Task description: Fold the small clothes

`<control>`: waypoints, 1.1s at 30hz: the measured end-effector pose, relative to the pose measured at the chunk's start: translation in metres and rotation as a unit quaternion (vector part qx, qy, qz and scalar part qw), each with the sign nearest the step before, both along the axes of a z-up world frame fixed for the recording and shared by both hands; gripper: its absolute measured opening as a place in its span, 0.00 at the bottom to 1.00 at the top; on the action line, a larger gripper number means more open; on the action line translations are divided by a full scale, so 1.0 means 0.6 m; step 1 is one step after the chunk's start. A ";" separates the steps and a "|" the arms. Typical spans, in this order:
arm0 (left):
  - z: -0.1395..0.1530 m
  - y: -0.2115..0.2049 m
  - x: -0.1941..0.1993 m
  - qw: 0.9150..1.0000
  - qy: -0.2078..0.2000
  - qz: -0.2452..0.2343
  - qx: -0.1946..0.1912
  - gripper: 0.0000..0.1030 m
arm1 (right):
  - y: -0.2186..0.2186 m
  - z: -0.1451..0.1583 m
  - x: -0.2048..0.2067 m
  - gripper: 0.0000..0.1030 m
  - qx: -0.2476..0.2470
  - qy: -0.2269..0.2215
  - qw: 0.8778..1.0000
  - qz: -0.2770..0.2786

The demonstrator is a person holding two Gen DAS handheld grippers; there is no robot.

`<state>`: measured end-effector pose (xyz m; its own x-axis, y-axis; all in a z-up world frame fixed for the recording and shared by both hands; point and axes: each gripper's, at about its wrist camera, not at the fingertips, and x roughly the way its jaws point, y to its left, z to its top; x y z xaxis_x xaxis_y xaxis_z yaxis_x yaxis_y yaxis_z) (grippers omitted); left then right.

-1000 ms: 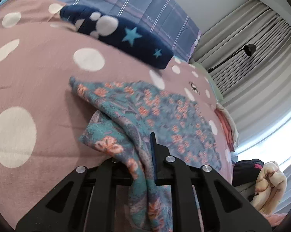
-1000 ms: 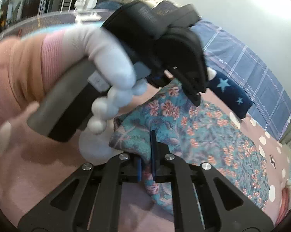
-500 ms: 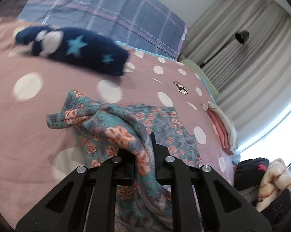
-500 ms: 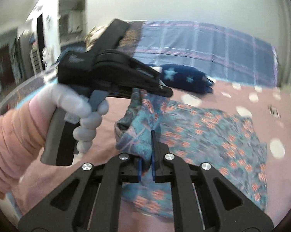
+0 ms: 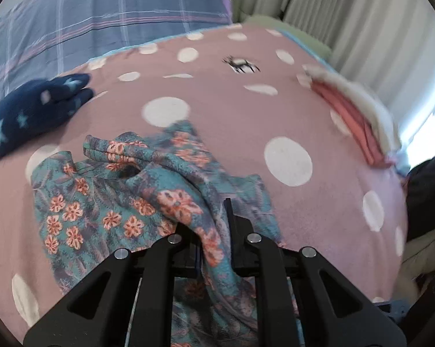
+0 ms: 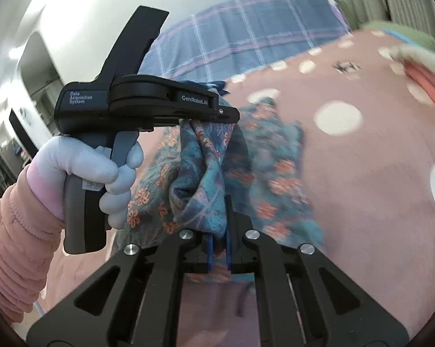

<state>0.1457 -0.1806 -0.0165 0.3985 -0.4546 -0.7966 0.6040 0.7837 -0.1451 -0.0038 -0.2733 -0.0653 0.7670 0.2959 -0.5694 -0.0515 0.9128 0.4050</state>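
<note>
The left gripper [image 5: 214, 231] is clamped on a fold of the floral garment [image 5: 107, 202], held level by a white-gloved left hand [image 6: 101, 170] whose index finger is on the trigger. The right gripper [image 6: 218, 231] pinches the same garment, with its jaws nearly together, just below and beside the left one.

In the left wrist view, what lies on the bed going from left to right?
Navy star-print garment → teal floral garment, pinched in the left gripper → pink folded clothes with a cream layer at the bed's right edge.
</note>
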 end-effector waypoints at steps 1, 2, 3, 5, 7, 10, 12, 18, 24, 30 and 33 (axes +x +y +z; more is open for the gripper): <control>-0.003 -0.012 -0.003 1.000 -0.005 -0.004 0.010 0.12 | -0.006 -0.005 -0.003 0.06 0.004 0.002 1.000 -0.001; -0.007 -0.026 -0.007 0.999 -0.013 -0.008 0.028 0.12 | -0.011 -0.010 -0.003 0.06 0.007 0.005 1.000 -0.002; -0.012 -0.035 -0.008 0.999 -0.017 -0.008 0.041 0.12 | -0.016 -0.015 -0.006 0.06 0.010 0.010 1.000 -0.002; -0.023 -0.046 -0.008 0.998 -0.020 -0.010 0.062 0.15 | -0.027 -0.027 -0.007 0.06 0.024 0.020 1.000 -0.002; -0.027 -0.053 -0.008 0.997 -0.022 -0.014 0.069 0.21 | -0.038 -0.040 -0.008 0.06 0.041 0.029 0.999 -0.001; -0.020 -0.063 -0.010 0.996 -0.029 -0.024 0.078 0.35 | -0.043 -0.050 -0.011 0.06 0.055 0.038 0.998 0.004; 0.002 -0.065 -0.018 0.996 -0.042 -0.020 0.072 0.37 | -0.047 -0.056 -0.010 0.06 0.059 0.045 0.997 0.009; 0.099 -0.018 -0.079 0.991 -0.127 -0.016 0.035 0.59 | -0.060 -0.061 -0.020 0.08 0.087 0.055 0.995 0.011; 0.071 0.098 -0.161 0.990 -0.132 -0.003 0.050 0.64 | -0.078 -0.069 -0.022 0.13 0.118 0.063 0.991 0.013; -0.018 0.199 -0.241 0.992 -0.090 0.027 0.079 0.67 | -0.084 -0.070 -0.010 0.17 0.136 0.085 0.987 0.018; -0.060 0.227 -0.254 0.993 -0.066 0.041 0.084 0.70 | -0.095 -0.068 -0.005 0.13 0.154 0.090 0.984 0.012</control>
<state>-0.0068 -0.0445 -0.0528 0.5356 -0.2808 -0.7964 0.5414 0.8380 0.0687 -0.0071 -0.3301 -0.1064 0.6523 0.4921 -0.5765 0.0274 0.7448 0.6667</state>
